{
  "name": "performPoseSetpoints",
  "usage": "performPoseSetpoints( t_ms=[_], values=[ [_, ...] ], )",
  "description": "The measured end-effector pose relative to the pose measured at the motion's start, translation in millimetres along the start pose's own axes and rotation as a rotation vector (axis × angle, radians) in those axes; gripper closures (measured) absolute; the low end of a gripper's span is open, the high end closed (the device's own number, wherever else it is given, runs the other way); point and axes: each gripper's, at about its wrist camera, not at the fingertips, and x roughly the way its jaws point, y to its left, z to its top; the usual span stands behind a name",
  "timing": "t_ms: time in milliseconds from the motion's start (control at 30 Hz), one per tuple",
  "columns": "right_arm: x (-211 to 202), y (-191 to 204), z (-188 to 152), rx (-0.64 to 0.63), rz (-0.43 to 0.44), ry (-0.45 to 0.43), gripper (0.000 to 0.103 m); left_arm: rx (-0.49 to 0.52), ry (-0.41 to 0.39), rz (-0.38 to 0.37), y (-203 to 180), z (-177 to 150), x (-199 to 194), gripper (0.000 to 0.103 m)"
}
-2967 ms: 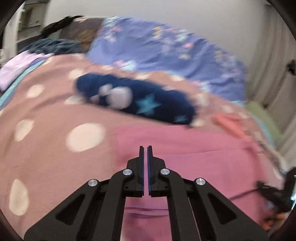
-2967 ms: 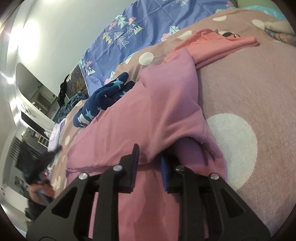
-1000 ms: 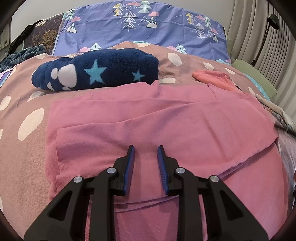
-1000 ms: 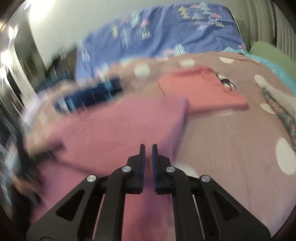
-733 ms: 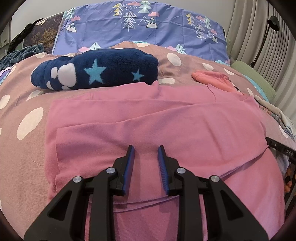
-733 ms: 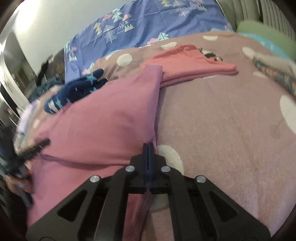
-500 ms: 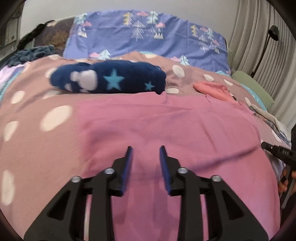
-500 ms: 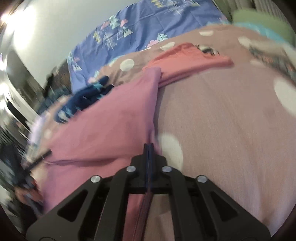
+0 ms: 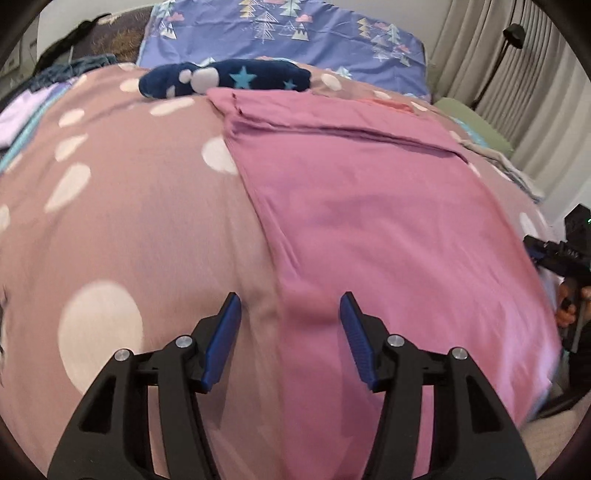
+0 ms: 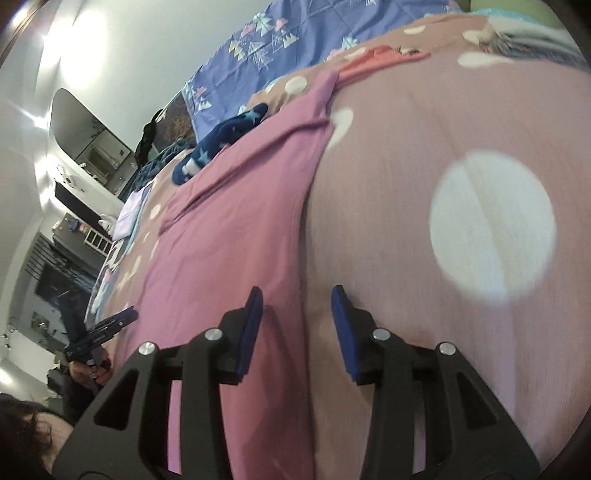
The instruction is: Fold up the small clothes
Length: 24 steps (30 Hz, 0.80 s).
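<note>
Bed with dusty-pink, white-spotted cover (image 9: pixel 129 229); purple tree-print pillow (image 9: pixel 295 33) at the head; pale pleated curtains (image 9: pixel 517 92) to one side; white wall (image 10: pixel 122 48) catching bright glare

No legible txt (prints only)

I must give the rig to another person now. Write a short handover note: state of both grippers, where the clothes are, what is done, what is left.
Left gripper: jaws opening, nothing pinched, over the left long edge of the pink garment.
Right gripper: jaws opening, nothing pinched, over the garment's right long edge.
Clothes: the pink garment lies flat on the spotted bedspread. A folded layer shows across its far end. Beyond it are a navy star-print item and an orange garment.
Done: pink garment laid out with one fold.
Left: probably grip both edges and fold it smaller. Whether the other items need folding I cannot tell.
</note>
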Motion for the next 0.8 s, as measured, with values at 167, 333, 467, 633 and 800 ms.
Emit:
performPoseSetpoints(
  t_ms=[167,333,467,633,800],
  values=[
    [-20,-2,-31,0.038,0.049,0.036,0.064,-0.028,0.013,-0.092,-1,-23,-16,0.048],
    [-41,-3,-67,0.059,0.126,0.077,0.064,0.067,0.081,-0.193,-13,-55,-38,0.049],
    [-55,-11,-87,0.104,0.214,0.09,0.064,0.078,0.118,-0.273,-13,-74,-52,0.049],
    [-43,-14,-80,0.146,0.296,0.089,0.064,-0.016,0.089,-0.363,-5,-68,-38,0.049],
    [-33,-7,-67,0.142,0.296,0.121,0.064,-0.017,0.09,-0.36,-14,-69,-37,0.051]
  ],
)
